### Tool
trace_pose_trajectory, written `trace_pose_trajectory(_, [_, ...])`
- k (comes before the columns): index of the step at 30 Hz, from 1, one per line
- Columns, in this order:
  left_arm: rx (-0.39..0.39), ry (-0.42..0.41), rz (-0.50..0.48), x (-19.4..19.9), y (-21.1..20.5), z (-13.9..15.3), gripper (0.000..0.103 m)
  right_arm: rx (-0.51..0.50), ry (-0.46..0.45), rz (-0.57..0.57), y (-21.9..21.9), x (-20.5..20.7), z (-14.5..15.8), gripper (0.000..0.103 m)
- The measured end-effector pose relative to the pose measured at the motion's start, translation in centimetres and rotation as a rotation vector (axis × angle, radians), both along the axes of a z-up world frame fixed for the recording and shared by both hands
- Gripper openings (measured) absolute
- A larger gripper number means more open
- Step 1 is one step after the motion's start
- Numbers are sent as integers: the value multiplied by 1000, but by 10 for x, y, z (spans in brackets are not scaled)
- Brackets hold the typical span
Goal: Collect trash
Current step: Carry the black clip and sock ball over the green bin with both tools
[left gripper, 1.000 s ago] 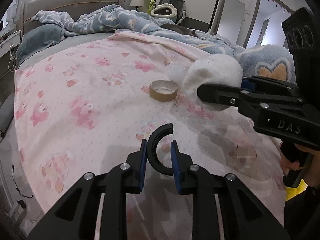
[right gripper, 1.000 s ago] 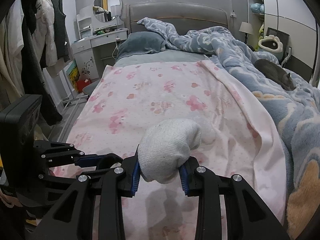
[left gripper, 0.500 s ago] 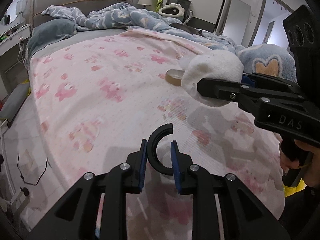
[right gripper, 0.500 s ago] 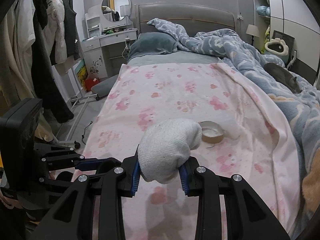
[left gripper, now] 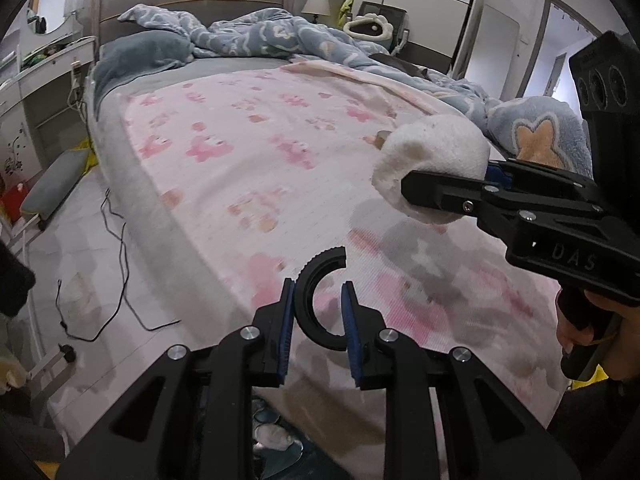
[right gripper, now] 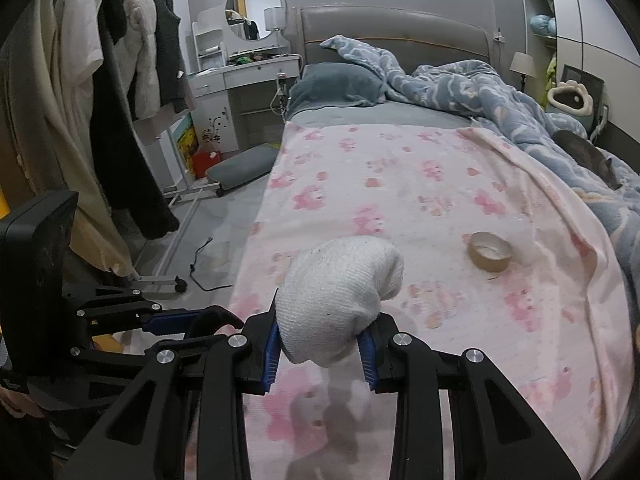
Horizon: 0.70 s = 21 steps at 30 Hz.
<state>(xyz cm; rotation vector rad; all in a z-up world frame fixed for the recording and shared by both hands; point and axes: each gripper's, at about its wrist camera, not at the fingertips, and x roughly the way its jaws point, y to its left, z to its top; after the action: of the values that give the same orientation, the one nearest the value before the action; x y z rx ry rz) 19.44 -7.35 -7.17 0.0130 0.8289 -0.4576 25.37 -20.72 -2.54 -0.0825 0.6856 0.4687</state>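
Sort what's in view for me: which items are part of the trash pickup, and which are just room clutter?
Job:
- black C-shaped ring, in left tool
- white sock ball, in right tool
- tape roll core, loose on pink blanket

Just lying about:
- blue duvet
- grey pillow
- floor cable
- hanging clothes

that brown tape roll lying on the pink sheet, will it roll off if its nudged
Probably not: the tape roll lies flat on its side, so it should slide instead. It looks nearly used up, likely light. The soft pink sheet may drag on it.
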Motion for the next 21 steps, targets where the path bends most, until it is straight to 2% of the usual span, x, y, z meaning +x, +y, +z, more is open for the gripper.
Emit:
trace_pose_trajectory(6, [24,28,31,-15,26,-9,25,6,7,35,30,-18,-4,33])
trace_pose_trajectory(13, [53,91,89,-26,58,-33,25,17,15,68,57,-34,-7,33])
trace_pose_trajectory(21, [117,206,111,-38,76,-85,25,29,28,101,87,-45,-10,33])
